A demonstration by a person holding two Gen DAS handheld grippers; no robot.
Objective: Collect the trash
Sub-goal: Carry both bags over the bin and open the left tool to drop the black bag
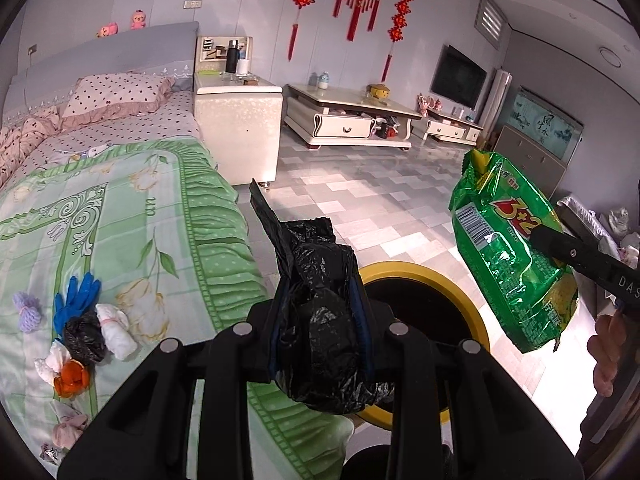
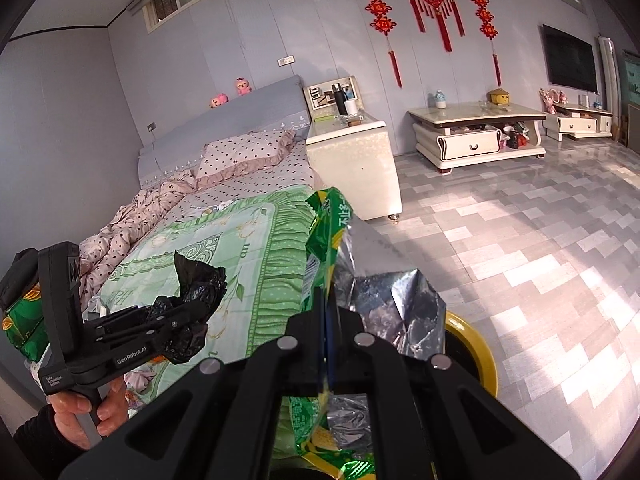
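The left gripper [image 1: 320,320] has its fingers clamped on a crumpled black plastic bag [image 1: 316,300], held above the yellow-rimmed bin [image 1: 460,300], whose 9 o'clock side the bag hides. The right gripper [image 2: 326,344] pinches a green snack wrapper [image 1: 508,252] between closed fingers at 3 o'clock of the bag; its lower end is cut off in the right wrist view. More trash [image 1: 76,332] lies on the bed [image 1: 160,208] at 9 o'clock: a blue glove, tissues, and smaller bits hard to make out.
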